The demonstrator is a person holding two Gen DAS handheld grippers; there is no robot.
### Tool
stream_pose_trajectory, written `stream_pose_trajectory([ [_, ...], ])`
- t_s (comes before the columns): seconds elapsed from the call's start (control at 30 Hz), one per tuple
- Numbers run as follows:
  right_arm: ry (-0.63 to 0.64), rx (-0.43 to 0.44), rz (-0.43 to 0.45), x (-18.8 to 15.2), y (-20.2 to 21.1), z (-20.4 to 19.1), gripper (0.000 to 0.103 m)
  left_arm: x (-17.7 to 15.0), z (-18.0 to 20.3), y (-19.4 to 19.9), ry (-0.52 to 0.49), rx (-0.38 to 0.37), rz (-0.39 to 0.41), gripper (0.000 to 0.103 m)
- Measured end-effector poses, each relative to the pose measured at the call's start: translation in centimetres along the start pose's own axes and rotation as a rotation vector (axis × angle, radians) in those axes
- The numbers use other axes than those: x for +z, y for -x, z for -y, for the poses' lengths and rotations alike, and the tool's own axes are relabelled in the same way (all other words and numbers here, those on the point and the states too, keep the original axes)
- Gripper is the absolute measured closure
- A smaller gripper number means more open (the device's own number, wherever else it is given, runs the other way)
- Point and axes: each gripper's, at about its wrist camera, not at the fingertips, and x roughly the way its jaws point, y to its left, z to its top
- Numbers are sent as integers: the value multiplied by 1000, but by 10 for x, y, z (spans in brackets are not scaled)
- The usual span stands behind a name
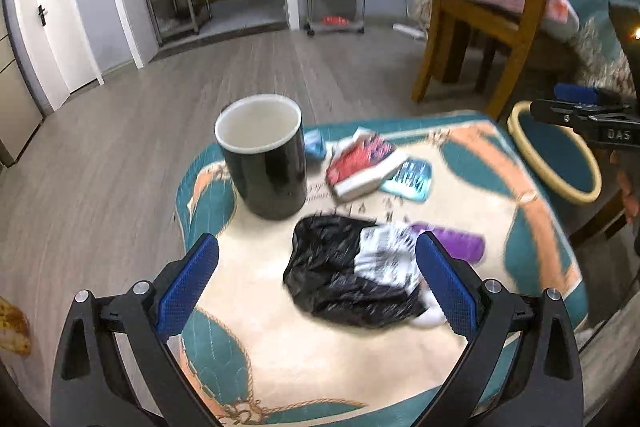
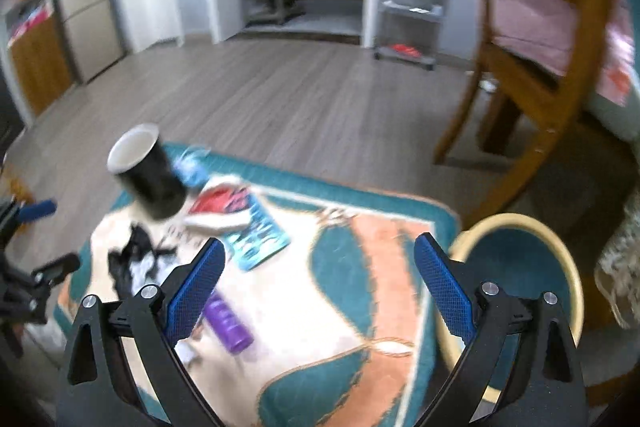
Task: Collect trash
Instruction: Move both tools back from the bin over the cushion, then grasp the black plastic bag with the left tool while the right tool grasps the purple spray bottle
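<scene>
Trash litters the patterned tabletop point(image 1: 500, 195); black cup point(image 1: 262, 157) at 11 o'clock. Crumpled black bag point(image 1: 344, 275) lies between the wide-open, empty left claw point(image 1: 316, 283) fingers. Best: descend straight, close on the bag's bulk. Purple wrapper point(image 2: 228, 321) sits beside the right claw point(image 2: 320, 287), also open, empty.

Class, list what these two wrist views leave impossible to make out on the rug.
- Black bag: print on its white label, motion-blurred, left view.
- Blue wrapper: mostly behind the black cup, left view.
- Purple item: partly hidden by right gripper finger, blurred, right view.
</scene>
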Motion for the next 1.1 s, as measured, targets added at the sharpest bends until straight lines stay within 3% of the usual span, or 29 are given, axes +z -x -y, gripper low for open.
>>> stream_pose_trajectory([
  [0.5,269,142,-232,-41,-64,-61,9,-12,26,-57,-62,-114,-152,6],
  [0.57,309,161,-259,-47,-73,-68,14,-14,28,-65,-67,-113,-176,7],
  [0.63,321,189,-291,-51,-82,-73,28,-15,27,-73,-64,-116,-197,11],
  [0.83,356,240,-323,-55,-99,-88,45,-16,23,-91,-41,-137,-242,24],
  [0.97,397,209,-341,-59,-108,-98,54,-20,25,-99,-51,-158,-275,36],
  [1.03,424,205,-349,-61,-110,-100,66,-21,26,-100,-57,-165,-285,41],
  [1.07,430,209,-353,-61,-108,-100,67,-22,27,-100,-64,-170,-288,52],
  [1.1,419,211,-354,-60,-107,-99,67,-22,27,-98,-75,-177,-292,55],
])
